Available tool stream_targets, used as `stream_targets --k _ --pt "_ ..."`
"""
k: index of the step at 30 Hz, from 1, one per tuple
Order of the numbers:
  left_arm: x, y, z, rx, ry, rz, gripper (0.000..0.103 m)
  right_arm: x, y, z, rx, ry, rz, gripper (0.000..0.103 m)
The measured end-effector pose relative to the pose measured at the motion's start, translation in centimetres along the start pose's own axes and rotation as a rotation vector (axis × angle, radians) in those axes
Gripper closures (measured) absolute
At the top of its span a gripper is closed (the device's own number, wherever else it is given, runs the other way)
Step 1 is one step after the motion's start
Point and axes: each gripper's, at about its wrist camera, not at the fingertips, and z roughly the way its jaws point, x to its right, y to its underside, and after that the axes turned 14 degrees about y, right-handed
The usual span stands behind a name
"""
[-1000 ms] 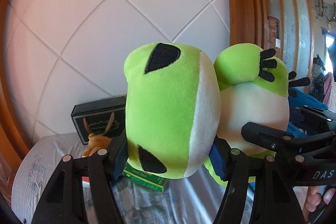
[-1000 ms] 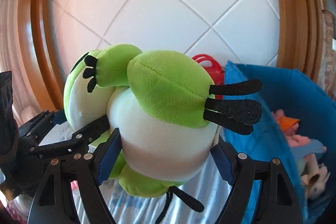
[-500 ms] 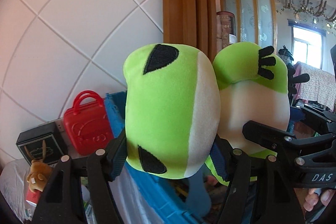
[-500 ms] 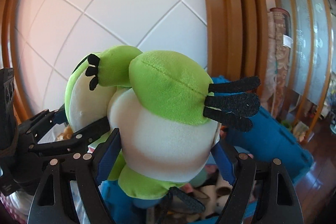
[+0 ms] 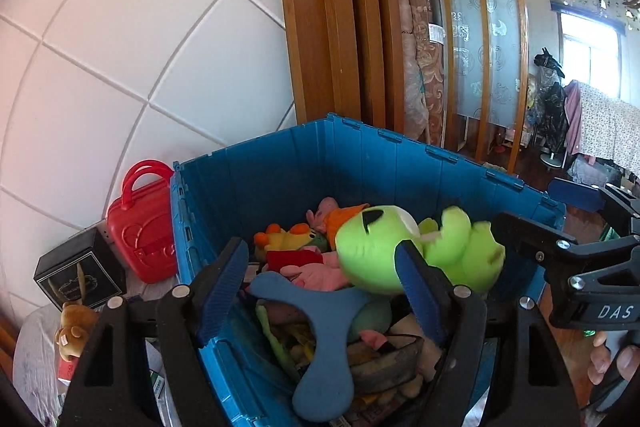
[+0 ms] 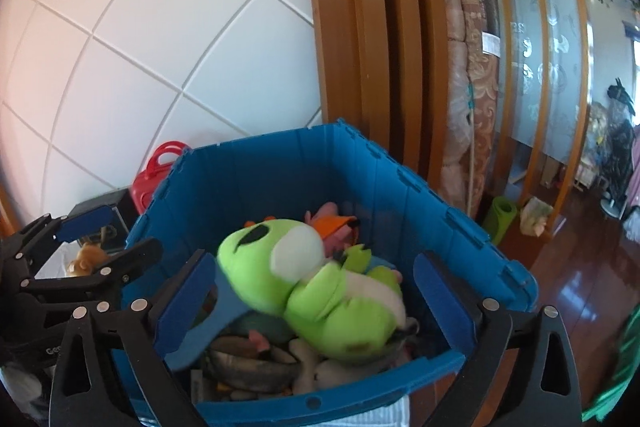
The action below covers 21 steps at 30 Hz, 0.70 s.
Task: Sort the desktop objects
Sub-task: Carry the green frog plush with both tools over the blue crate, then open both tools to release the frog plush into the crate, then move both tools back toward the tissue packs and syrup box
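Note:
The green frog plush (image 5: 372, 251) (image 6: 304, 287) lies on its side on a heap of soft toys inside the blue crate (image 5: 300, 179) (image 6: 280, 179), free of both grippers. Above the crate's near side my left gripper (image 5: 320, 251) has its jaws opening, with nothing pressed between the blue pads (image 5: 220, 287). My right gripper (image 6: 314, 263) stands wide and is still opening, the frog lying below and beyond its pads (image 6: 440, 299). Each gripper also shows at the edge of the other's view.
A red toy case (image 5: 140, 227), a black box (image 5: 76, 275) and a small brown plush (image 5: 72, 331) sit left of the crate against the white tiled wall. Rolled rugs (image 5: 420, 67) lean on wooden posts behind it. A green roll (image 6: 500, 215) lies on the floor at right.
Both grippers swung right from over the table to over the blue crate with the frog held between them. Their jaws then spread and the frog dropped into the crate.

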Motion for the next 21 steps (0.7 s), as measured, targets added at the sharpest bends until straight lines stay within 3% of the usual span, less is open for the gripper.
stream_targets --k 21 --pt "-3.1 2.9 -4.0 0.023 -0.08 -0.092 0.026 -2.2 2.4 -1.0 -0.026 0.089 -0.091 0.0"
